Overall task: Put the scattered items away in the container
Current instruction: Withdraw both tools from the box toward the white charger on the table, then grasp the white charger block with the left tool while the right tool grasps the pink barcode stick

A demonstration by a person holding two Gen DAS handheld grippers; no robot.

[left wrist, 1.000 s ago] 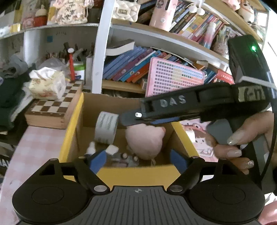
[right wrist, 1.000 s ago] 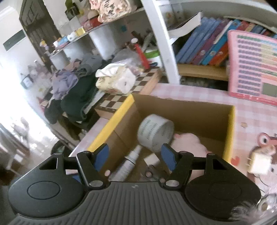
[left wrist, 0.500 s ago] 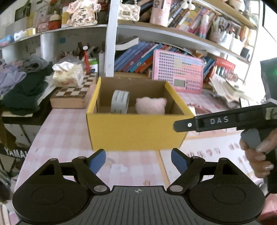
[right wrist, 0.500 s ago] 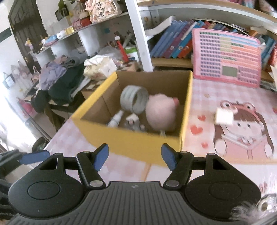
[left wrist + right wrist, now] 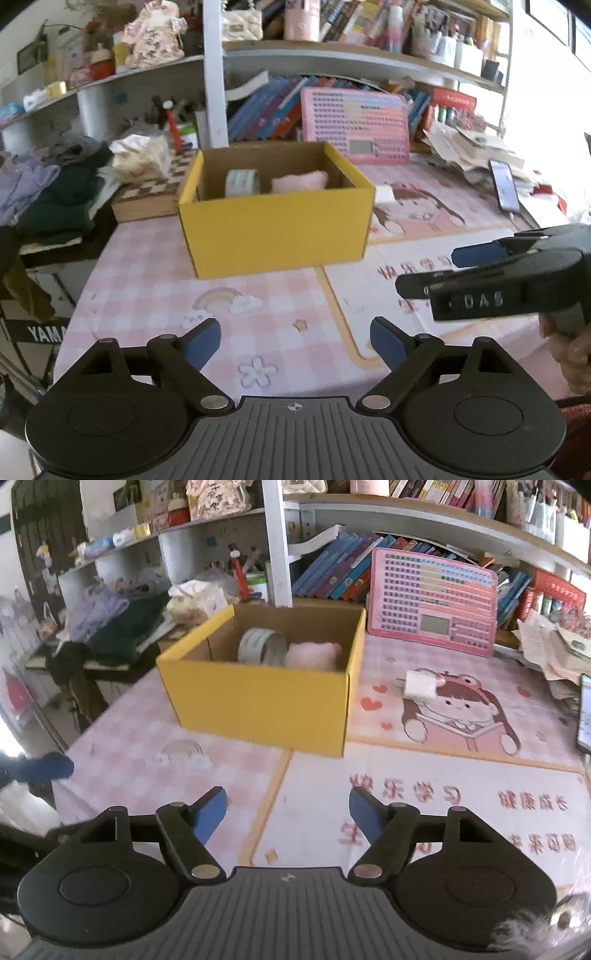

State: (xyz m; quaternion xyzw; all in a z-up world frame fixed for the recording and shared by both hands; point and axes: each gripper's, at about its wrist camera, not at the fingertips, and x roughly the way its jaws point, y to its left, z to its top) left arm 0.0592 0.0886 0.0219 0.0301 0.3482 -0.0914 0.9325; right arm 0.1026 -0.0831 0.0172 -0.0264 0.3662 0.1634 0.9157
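A yellow cardboard box [image 5: 275, 229] [image 5: 258, 705] stands on the pink checked tablecloth, holding a grey tape roll [image 5: 242, 181] [image 5: 263, 647] and a pink plush toy [image 5: 300, 181] [image 5: 314, 654]. A white charger plug [image 5: 419, 684] [image 5: 384, 192] lies on the cartoon mat to the right of the box. My left gripper [image 5: 295, 341] hangs over the cloth well in front of the box, jaws opening, nothing between them. My right gripper [image 5: 288, 814] is likewise back from the box, jaws opening and empty; in the left wrist view it shows side-on at the right [image 5: 480, 266].
A chessboard box [image 5: 147, 195] with a tissue pack [image 5: 138, 158] sits left of the yellow box. A pink calculator board [image 5: 432, 602] leans on the bookshelf behind. A phone [image 5: 506, 184] and paper piles lie far right. Dark clothes are heaped at the left edge.
Both grippers have pulled back from over the box to the near part of the table, and both jaws stand wider. The box's contents have not moved.
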